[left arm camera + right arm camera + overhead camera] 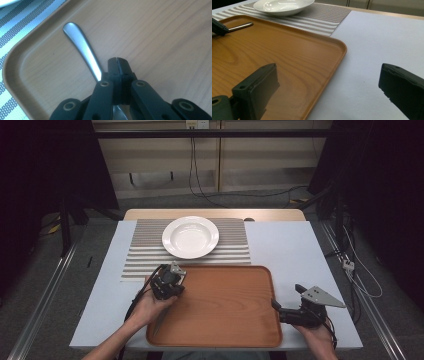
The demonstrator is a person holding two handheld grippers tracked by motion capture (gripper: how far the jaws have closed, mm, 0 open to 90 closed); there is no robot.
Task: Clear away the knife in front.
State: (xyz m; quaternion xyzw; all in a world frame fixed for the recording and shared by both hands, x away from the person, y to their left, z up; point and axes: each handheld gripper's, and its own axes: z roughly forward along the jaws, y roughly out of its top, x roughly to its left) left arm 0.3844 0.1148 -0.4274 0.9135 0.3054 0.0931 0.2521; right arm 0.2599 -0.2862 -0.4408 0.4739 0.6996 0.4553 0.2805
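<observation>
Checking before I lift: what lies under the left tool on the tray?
A metal utensil handle lies on the wooden tray, running beneath the shut left tool. Its other end is covered.

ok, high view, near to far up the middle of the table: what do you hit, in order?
Wooden tray → striped placemat → white soup plate → bare wooden table edge at the far end.

We lose the spoon's (82, 47) bowl end under the left gripper (117, 60), so we cannot tell whether the closed jaws pinch it. In the right gripper view, the spoon handle (240, 26) is cut off at the tray's (312, 65) left.
</observation>
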